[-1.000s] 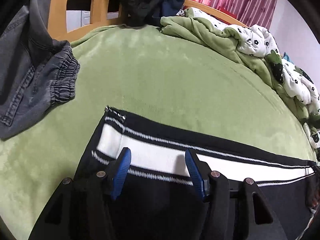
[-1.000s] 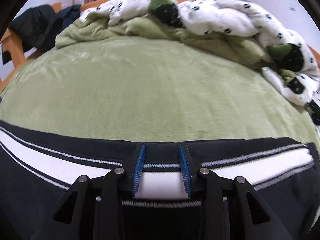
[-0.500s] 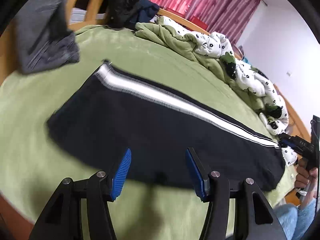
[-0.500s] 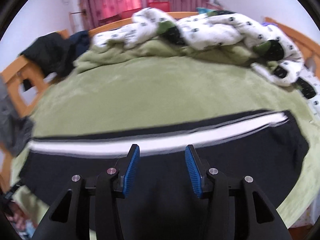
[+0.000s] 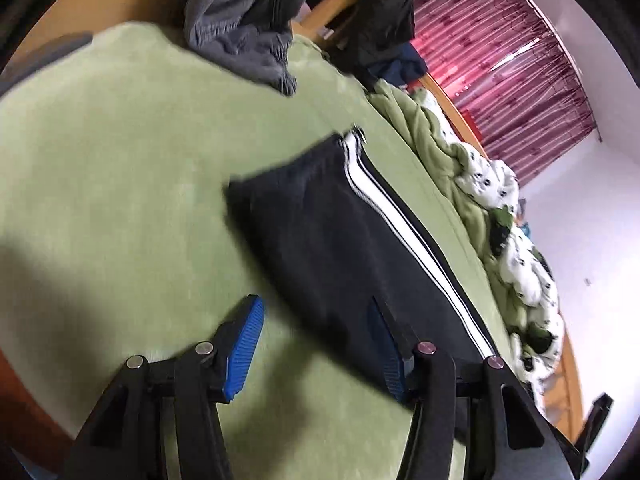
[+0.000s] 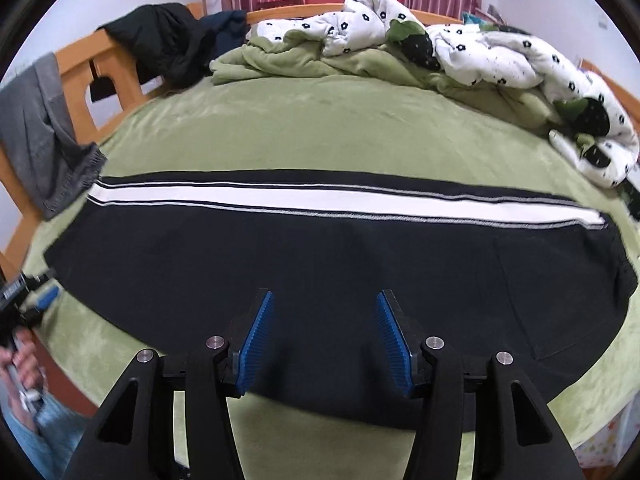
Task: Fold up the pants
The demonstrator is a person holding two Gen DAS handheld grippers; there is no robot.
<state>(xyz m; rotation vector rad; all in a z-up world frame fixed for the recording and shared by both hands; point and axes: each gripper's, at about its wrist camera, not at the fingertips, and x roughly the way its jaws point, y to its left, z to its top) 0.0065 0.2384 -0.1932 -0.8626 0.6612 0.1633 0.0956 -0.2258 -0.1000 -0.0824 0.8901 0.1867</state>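
Black pants [image 6: 320, 256] with a white side stripe [image 6: 280, 197] lie flat across the green bed, folded lengthwise. In the left wrist view the pants [image 5: 332, 240] run from the middle toward the lower right. My left gripper [image 5: 316, 344] is open and empty, above the pants' near edge at the leg end. My right gripper [image 6: 325, 334] is open and empty, held back over the near edge of the pants' middle. The left gripper also shows at the left edge of the right wrist view [image 6: 28, 292].
Grey jeans [image 5: 248, 32] hang over the wooden bed frame [image 6: 100, 72] at the left. A dark jacket [image 6: 168, 44] drapes over the frame. A crumpled green blanket and white flowered duvet [image 6: 480, 52] lie along the far side. Red curtains [image 5: 500, 40] hang behind.
Both grippers let go of the striped edge, opened, and pulled back and up from the pants. The left gripper swung left toward the leg end. The pants now lie flat.
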